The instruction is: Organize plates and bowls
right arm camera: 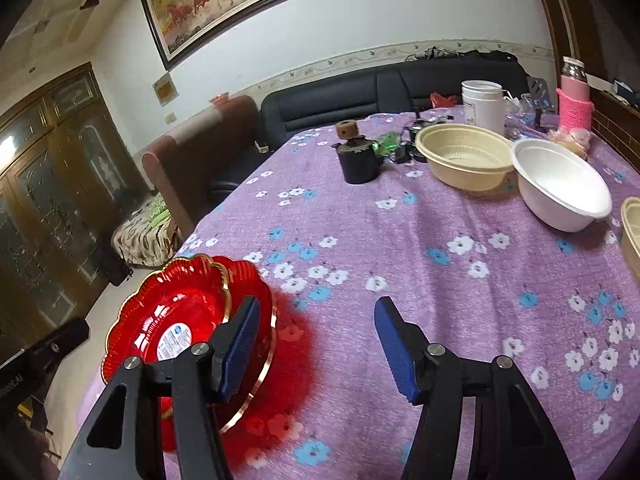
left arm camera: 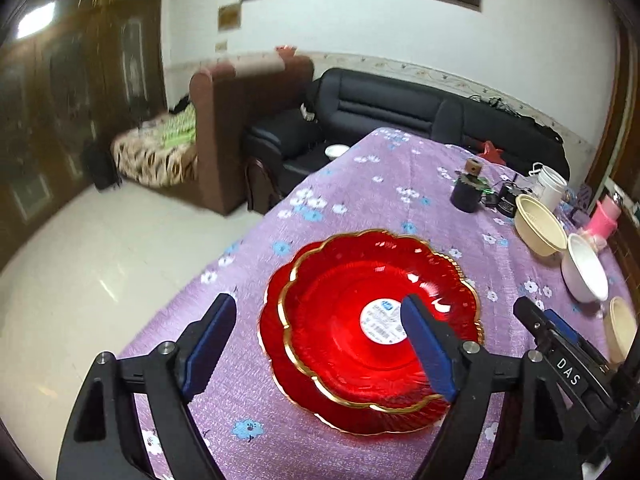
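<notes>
- Where the purple flowered tablecloth nears the table's edge, I see two red glass plates with scalloped gold rims stacked one in the other, the upper one shifted a little off the lower one's centre; a white label sits in the middle of the upper plate, and nothing else lies on it.
- My left gripper hangs over that stack with its jaws wide apart, gripping nothing; one blue pad shows in front of the plates, the other over bare cloth.
- My right gripper has its jaws apart too, with only cloth between them; its left finger overlaps the plates' rim in the picture, and I cannot tell whether it touches.
- Farther along the table, well apart from the plates, a cream bowl and a white bowl stand side by side, both empty inside.
- Another cream bowl shows only its edge at the frame's border; I cannot see into it.
- Behind them stand a white jar, a black pot with a small brown block on top, and a bottle in a pink knitted sleeve.
</notes>
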Tool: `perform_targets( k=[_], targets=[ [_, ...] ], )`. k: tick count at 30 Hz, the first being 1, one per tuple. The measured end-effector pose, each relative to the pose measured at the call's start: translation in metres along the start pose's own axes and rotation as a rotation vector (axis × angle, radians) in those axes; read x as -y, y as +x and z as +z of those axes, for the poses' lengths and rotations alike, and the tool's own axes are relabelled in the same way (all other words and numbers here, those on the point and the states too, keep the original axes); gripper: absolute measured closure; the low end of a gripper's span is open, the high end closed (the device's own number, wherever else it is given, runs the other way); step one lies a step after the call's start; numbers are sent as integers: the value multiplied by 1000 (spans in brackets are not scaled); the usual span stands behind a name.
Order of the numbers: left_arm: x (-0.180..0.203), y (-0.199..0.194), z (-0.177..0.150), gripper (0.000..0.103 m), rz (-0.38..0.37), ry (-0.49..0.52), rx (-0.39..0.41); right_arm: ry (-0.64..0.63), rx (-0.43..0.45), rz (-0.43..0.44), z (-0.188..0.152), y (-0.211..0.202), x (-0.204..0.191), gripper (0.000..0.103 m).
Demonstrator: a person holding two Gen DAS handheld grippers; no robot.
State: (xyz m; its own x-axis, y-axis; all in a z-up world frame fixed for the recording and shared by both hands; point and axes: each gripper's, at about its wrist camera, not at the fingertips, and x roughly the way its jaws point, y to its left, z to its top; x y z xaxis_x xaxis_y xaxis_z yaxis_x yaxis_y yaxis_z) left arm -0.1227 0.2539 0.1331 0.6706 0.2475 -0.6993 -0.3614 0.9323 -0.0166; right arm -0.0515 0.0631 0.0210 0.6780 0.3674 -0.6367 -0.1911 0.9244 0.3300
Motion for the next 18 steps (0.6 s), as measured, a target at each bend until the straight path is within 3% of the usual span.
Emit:
perform_targets(
  k=[18],
  targets=[
    [108, -21, -9, 19, -41, 258, 9, 120, 39, -55, 11, -40, 89, 37]
  ],
)
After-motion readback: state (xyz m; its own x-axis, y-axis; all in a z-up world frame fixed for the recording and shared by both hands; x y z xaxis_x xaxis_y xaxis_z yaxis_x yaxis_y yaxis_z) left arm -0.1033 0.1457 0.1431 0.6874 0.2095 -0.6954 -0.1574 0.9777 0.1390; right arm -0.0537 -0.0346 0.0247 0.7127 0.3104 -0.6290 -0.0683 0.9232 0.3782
